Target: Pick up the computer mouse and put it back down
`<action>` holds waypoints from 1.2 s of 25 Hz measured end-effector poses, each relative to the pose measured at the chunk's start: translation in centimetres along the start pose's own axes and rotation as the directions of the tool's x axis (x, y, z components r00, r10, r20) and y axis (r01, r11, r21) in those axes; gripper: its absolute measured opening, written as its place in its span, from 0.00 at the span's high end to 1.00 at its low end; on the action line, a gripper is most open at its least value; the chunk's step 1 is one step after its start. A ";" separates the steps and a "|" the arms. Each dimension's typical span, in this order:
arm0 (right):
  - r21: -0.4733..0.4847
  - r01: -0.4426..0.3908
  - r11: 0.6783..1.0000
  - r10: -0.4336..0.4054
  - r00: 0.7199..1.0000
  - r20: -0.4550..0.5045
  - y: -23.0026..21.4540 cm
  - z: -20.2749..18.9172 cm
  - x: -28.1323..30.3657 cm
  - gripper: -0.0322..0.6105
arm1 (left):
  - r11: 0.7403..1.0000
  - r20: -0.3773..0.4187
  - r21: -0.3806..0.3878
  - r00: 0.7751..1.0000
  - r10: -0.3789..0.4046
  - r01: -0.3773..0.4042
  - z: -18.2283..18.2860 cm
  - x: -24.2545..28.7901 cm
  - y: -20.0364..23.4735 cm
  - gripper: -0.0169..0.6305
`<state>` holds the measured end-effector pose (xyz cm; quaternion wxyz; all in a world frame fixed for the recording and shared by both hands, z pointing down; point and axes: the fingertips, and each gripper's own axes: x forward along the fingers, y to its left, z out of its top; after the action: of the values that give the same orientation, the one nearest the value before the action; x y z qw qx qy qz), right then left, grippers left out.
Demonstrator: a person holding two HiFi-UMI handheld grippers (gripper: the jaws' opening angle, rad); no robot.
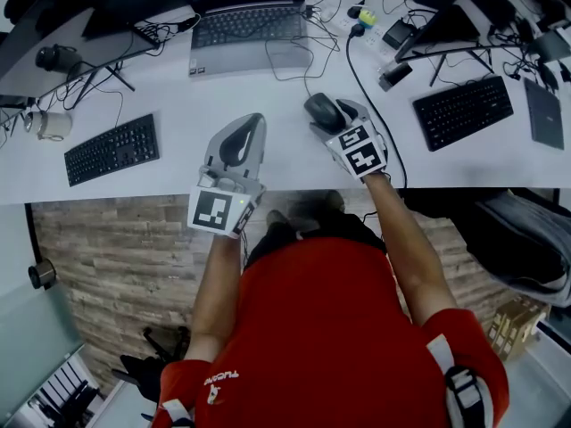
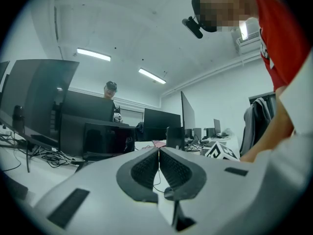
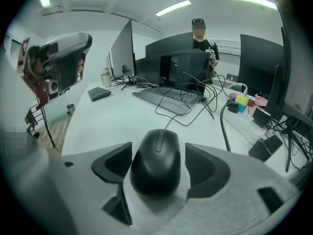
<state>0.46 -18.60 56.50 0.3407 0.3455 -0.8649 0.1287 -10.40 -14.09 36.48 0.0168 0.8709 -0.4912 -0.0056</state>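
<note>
Computer mouse (image 1: 323,111) sits on the surface (image 1: 268,163), right of centre, between the parted jaws of the right hand-held gripper (image 3: 157,156), ungripped; an off-centre squeeze could squirt its rounded shell out; left hand-held gripper (image 2: 159,163) closed, empty

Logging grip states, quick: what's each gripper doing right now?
Left gripper: closed, empty.
Right gripper: open, jaws straddling the black wired computer mouse on the white desk.

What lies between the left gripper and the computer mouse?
Nothing: in the head view only bare desk separates the left gripper from the computer mouse.
</note>
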 end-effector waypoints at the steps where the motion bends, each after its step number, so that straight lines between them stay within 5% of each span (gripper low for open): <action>1: 0.004 -0.002 1.000 0.002 1.000 -0.007 0.0 -0.1 0.1 0.42 | 1.000 -0.002 0.000 1.000 0.000 0.000 -0.1 0.1 0.0 0.96; 30: 0.035 0.002 0.999 -0.003 1.000 0.014 -0.5 -0.5 -0.9 0.47 | 1.000 -0.060 0.000 0.998 -0.023 0.023 -1.2 -0.9 -0.9 0.96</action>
<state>1.53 -18.30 56.21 0.3289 0.3533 -0.8644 0.1408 -10.09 -12.86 37.66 0.0312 0.8761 -0.4806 0.0206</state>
